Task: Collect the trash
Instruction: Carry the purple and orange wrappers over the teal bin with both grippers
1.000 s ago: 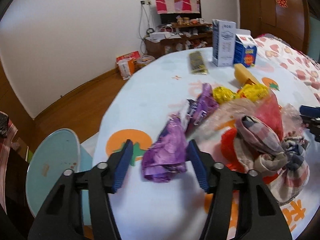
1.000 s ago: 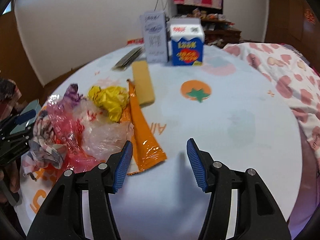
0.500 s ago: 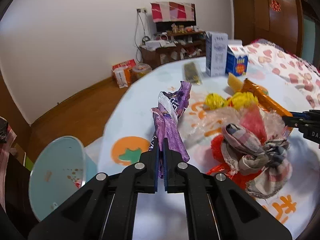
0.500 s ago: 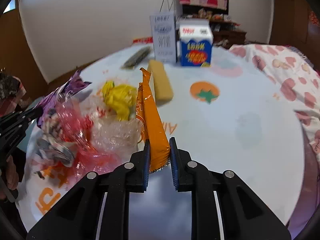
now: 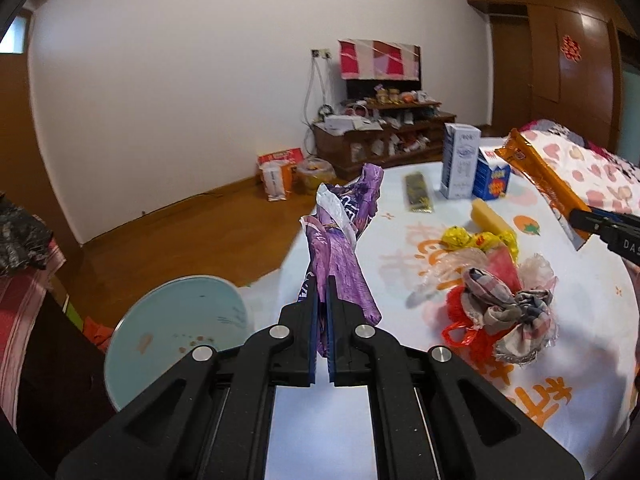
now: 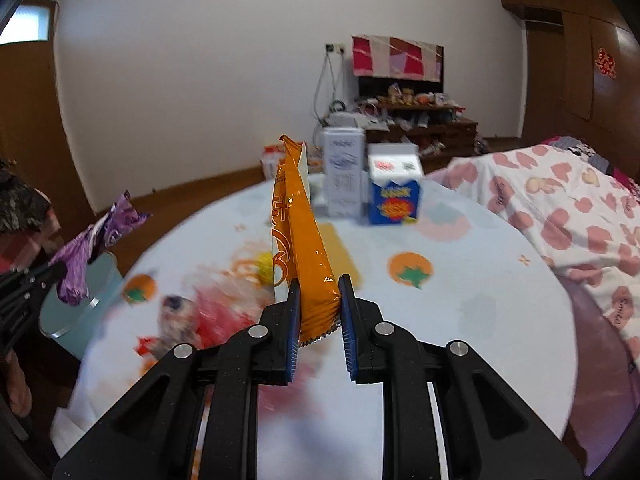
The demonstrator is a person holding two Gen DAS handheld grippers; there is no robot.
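The purple wrapper (image 5: 340, 248) was pinched at its lower end by the left gripper (image 5: 322, 332), whose jaws were pressed together on it, and it stood up crumpled above the near edge of the table (image 5: 580, 304), lifted off the cloth. Seen from the right wrist camera, the same wrapper (image 6: 92, 248) hung over the pale blue bin (image 6: 76, 304) that stood on the floor just beside the table's left edge. From the left wrist camera that bin (image 5: 176, 332) showed its open mouth below and to the left of the gripper.

The orange wrapper (image 6: 300, 236) was clamped at its bottom end between the jaws of the right gripper (image 6: 319, 320), standing upright and clear of the table. In the left view it (image 5: 540, 172) slanted up from that gripper at the right edge.

Left on the tablecloth was a heap of trash: a checked cloth (image 5: 504, 312) lying on a red net bag (image 5: 460, 320), with clear plastic film (image 5: 448, 268) and yellow wrappers (image 5: 476, 238) just behind. This heap was blurred in the right view, so its pieces could not be told apart there. Further back lay a pale yellow block (image 5: 490, 218) and a dark flat packet (image 5: 418, 192). A white carton (image 6: 344, 176) and a blue carton (image 6: 394, 192) stood upright side by side near the far edge.
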